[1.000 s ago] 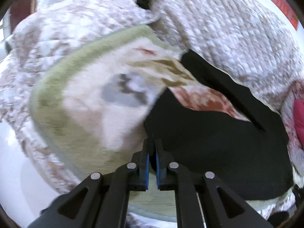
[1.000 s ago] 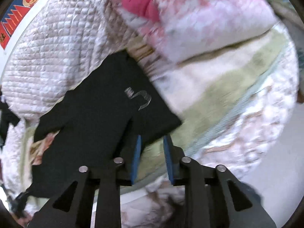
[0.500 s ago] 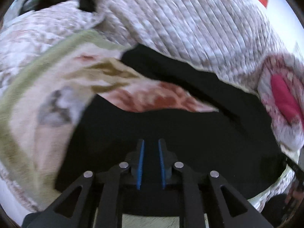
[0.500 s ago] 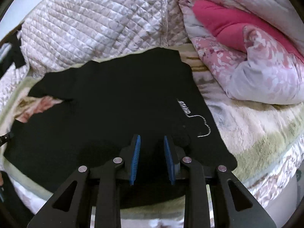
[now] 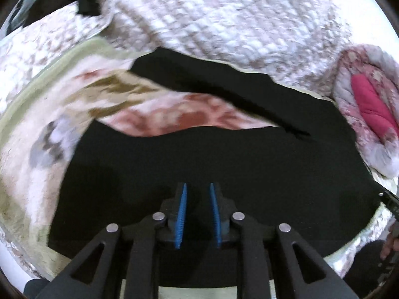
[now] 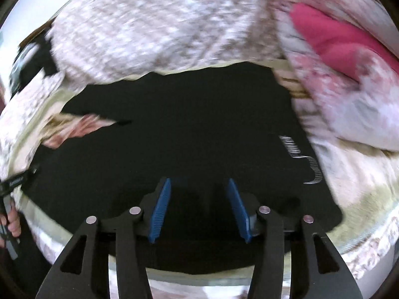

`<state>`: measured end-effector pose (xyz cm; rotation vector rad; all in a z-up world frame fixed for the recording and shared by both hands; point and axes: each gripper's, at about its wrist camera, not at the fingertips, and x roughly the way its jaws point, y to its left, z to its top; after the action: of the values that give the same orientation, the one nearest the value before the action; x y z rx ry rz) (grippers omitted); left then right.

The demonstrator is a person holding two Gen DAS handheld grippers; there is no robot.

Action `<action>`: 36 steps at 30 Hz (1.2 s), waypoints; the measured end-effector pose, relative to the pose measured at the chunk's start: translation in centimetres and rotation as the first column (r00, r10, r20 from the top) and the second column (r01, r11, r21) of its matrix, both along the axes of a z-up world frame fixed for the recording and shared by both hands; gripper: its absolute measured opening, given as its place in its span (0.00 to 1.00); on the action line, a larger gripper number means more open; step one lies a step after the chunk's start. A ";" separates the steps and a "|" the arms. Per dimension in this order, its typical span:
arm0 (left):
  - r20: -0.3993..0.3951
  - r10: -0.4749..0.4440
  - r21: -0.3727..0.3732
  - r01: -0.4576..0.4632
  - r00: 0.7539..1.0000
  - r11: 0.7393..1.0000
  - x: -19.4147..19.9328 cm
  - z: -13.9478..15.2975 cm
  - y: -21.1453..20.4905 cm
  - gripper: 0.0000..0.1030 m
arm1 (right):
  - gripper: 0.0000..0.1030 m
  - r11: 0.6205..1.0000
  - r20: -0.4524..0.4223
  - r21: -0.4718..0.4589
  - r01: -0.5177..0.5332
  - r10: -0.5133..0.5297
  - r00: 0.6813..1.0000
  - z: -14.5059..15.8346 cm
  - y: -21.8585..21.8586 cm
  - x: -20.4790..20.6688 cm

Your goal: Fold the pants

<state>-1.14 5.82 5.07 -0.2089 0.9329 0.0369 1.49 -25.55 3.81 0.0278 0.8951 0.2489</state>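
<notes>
Black pants point(image 5: 224, 164) lie spread on the bed blanket point(image 5: 37, 129), legs still splayed apart with blanket showing between them, so no fold looks done yet; all folds left. Left claw point(image 5: 198, 214) jaws apart a little, empty, above the near leg. Right claw point(image 6: 198, 206) wide open, empty, over the waist end near the white logo point(image 6: 303, 160). Quilt point(image 5: 224, 25) touches the far edge, pillow point(image 6: 349, 74) crowds the right; near side free
</notes>
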 end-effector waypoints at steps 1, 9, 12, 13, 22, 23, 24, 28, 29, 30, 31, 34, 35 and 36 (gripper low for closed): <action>0.004 -0.018 0.006 0.018 1.000 1.000 0.0 0.2 -0.8 0.23 | 0.47 1.000 -0.010 0.004 -0.021 0.021 1.000 -0.3 0.6 -0.2; -0.013 -0.124 0.046 0.124 0.992 0.991 0.5 -0.5 -5.2 0.27 | 0.50 0.992 -0.083 -0.056 -0.112 0.108 0.991 -3.0 3.4 -0.5; -0.047 -0.125 0.061 0.128 0.991 0.990 0.8 -1.7 -5.7 0.27 | 0.51 0.990 -0.078 -0.070 -0.119 0.114 0.990 -2.5 3.4 -0.7; -0.042 -0.127 0.067 0.130 0.991 0.989 0.7 -1.6 -5.7 0.27 | 0.51 0.991 -0.078 -0.068 -0.116 0.110 0.991 -2.3 3.3 -0.7; -0.024 -0.131 0.079 0.132 0.991 0.988 1.3 -0.6 -5.7 0.28 | 0.51 0.991 -0.054 -0.080 -0.111 0.107 0.993 -1.6 3.7 0.3; -0.023 -0.132 0.083 0.133 0.991 0.988 1.5 -0.6 -5.8 0.28 | 0.51 0.990 -0.053 -0.081 -0.111 0.107 0.993 -1.6 3.7 0.4; -0.023 -0.133 0.086 0.134 0.991 0.987 1.7 -0.6 -5.7 0.28 | 0.51 0.990 -0.050 -0.083 -0.112 0.108 0.993 -1.5 3.7 0.7; -0.018 -0.140 0.104 0.141 0.990 0.984 2.7 -0.5 -5.7 0.28 | 0.51 0.990 -0.042 -0.085 -0.109 0.106 0.993 -1.2 3.7 1.8; -0.018 -0.140 0.107 0.141 0.990 0.984 3.0 -0.5 -5.6 0.28 | 0.51 0.991 -0.040 -0.084 -0.107 0.104 0.994 -1.2 3.5 2.1; -0.019 -0.140 0.107 0.141 0.990 0.984 3.5 -0.6 -5.4 0.29 | 0.51 0.991 -0.041 -0.081 -0.104 0.101 0.994 -1.3 3.3 2.5; -0.024 -0.135 0.107 0.137 0.991 0.985 3.9 -0.8 -5.1 0.30 | 0.51 0.992 -0.047 -0.084 -0.093 0.089 0.995 -1.4 3.0 2.9; -0.052 -0.126 0.105 0.131 0.991 0.986 5.2 -1.7 -4.2 0.31 | 0.51 0.996 -0.085 -0.075 -0.050 0.043 0.995 -1.7 1.7 4.6; -0.057 -0.128 0.097 0.133 0.990 0.986 5.5 -1.9 -3.9 0.31 | 0.51 0.997 -0.085 -0.063 -0.044 0.038 0.996 -1.4 1.3 5.0; -0.055 -0.133 0.094 0.138 0.990 0.986 5.7 -1.8 -3.7 0.31 | 0.51 0.998 -0.075 -0.055 -0.045 0.041 0.996 -0.9 1.1 5.4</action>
<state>4.52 2.07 3.32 -0.0541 0.9890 -0.0381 6.84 -24.43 2.90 -0.0346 0.9762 0.2637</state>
